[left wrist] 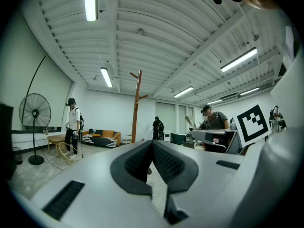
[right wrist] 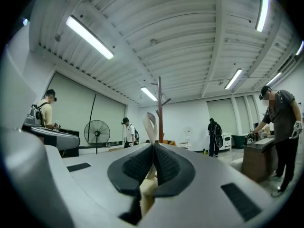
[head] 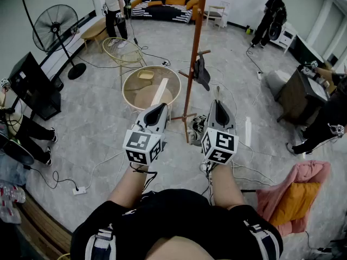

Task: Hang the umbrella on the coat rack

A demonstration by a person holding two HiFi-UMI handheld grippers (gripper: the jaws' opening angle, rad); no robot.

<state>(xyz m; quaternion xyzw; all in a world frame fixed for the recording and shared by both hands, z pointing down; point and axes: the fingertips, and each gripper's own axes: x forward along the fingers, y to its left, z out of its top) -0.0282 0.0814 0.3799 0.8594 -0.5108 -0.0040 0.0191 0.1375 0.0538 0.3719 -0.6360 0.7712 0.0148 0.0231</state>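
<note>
The brown wooden coat rack [head: 192,64] stands just ahead of both grippers, and a dark item [head: 201,72] hangs on one of its pegs. My right gripper [head: 218,104] is level and shut on the umbrella's cream strap loop [right wrist: 150,125], which sticks up above the closed pads. A cream part of the umbrella [right wrist: 148,186] shows under the jaws; the rest is hidden. The rack's pole [right wrist: 159,108] rises straight behind the loop. My left gripper [head: 160,108] is level beside it, shut with nothing in it [left wrist: 152,144]. The rack [left wrist: 136,103] stands left of centre in the left gripper view.
A round glass table [head: 152,88] stands left of the rack's base. Cables and shoes [head: 198,124] lie on the floor around it. A pink jacket [head: 295,191] lies at the right, near a dark cabinet [head: 303,96]. A fan [head: 54,28] and several people stand around the room.
</note>
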